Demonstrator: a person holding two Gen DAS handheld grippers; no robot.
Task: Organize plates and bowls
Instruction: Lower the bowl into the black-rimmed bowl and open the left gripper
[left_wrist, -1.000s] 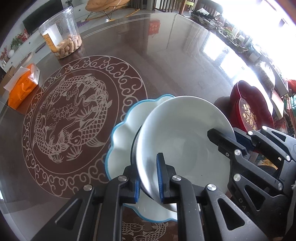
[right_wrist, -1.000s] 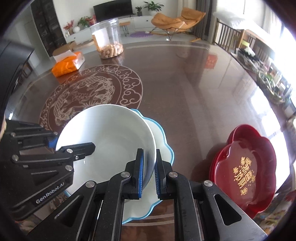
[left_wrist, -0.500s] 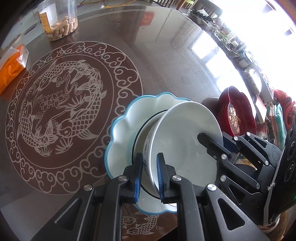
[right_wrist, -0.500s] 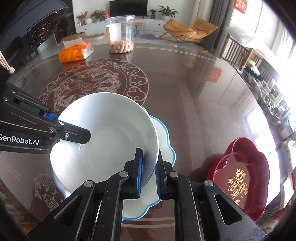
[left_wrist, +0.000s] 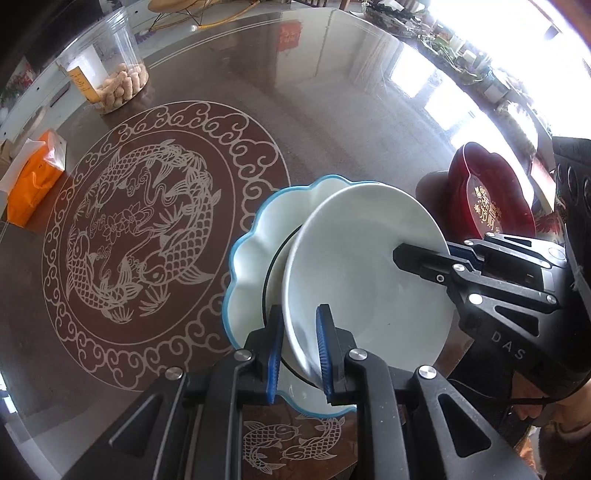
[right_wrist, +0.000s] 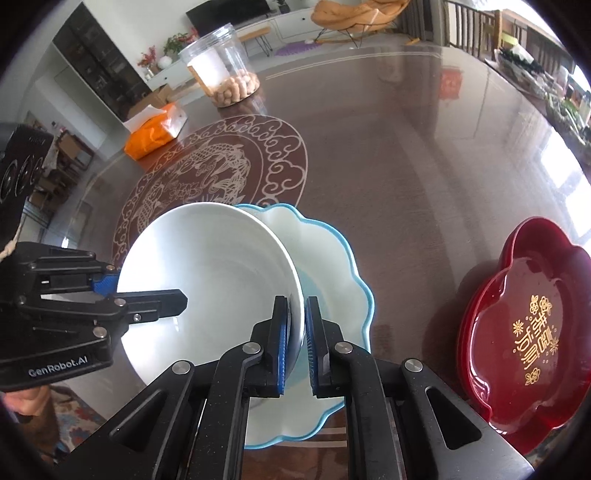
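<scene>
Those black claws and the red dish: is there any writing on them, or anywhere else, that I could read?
"GenRobot.AI": white letters on the left claw, seen from the right wrist.
"DAS": pale letters on the right claw, seen from the left wrist.
Gold characters on the red dish: ornate, I cannot read them.
Label on the clear jar: too blurred.
Red sign reflected in the table: unreadable.

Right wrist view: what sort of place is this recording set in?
Most likely a home's living and dining room: an orange lounge chair and a television stand beyond a round table holding a snack jar.
</scene>
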